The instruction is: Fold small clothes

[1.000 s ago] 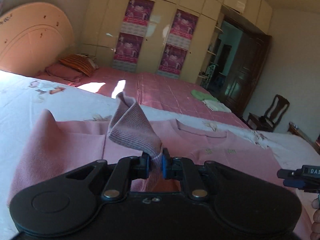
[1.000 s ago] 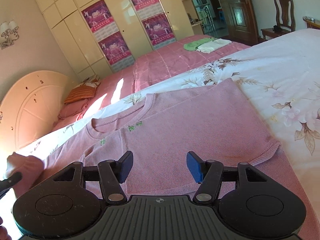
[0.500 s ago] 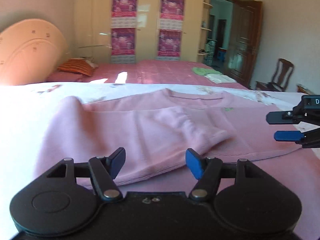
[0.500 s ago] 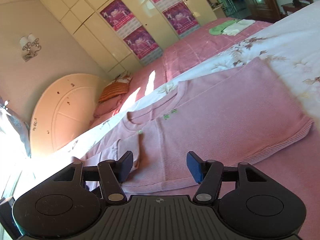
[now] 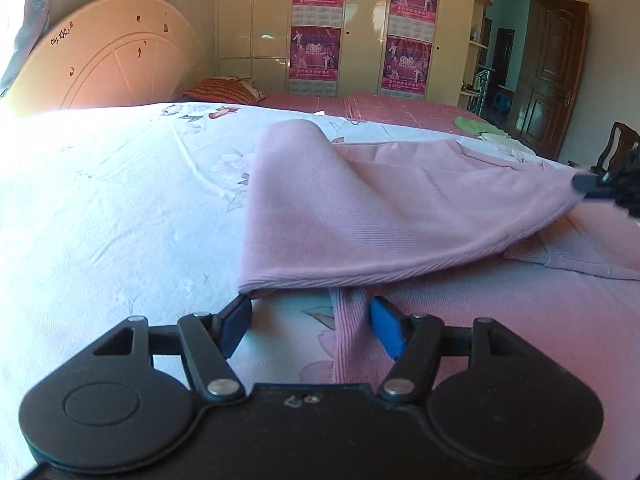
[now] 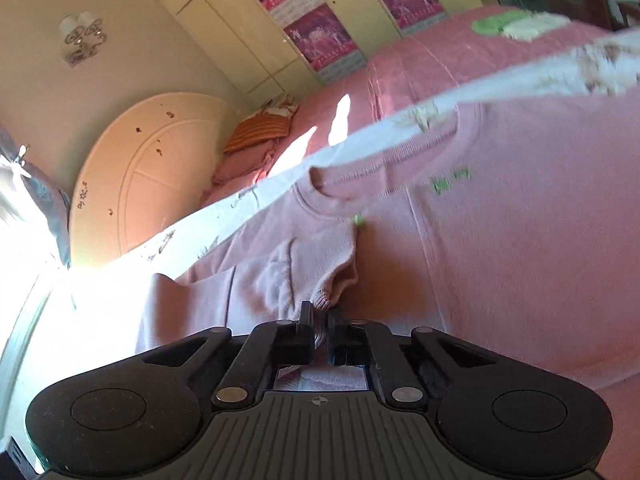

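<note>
A pink knit sweater (image 5: 380, 208) lies on the floral bedsheet (image 5: 120, 200), one side raised in a tent over its body. My left gripper (image 5: 310, 326) is open just in front of the folded edge; a ribbed strip of the sweater (image 5: 348, 340) runs between its fingers, beside the right pad, unpressed. My right gripper (image 5: 588, 184) pinches the raised fabric at the far right. In the right wrist view, the right gripper (image 6: 318, 320) is shut on the sleeve's ribbed cuff (image 6: 334, 284), which lies bunched across the sweater's chest (image 6: 520, 260) below the neckline.
A rounded headboard (image 5: 112, 60) and a striped pillow (image 5: 228, 90) stand at the back left. A second bed with a pink cover (image 5: 400, 108) carries folded green and white cloths (image 6: 492, 24). Behind are a wardrobe with posters (image 5: 360, 20), a dark door and a chair (image 5: 618, 140).
My left gripper let go of the cuff, opened and pulled back to the sweater's near left edge. My right gripper swung left to the dropped sleeve and shut on its cuff.
</note>
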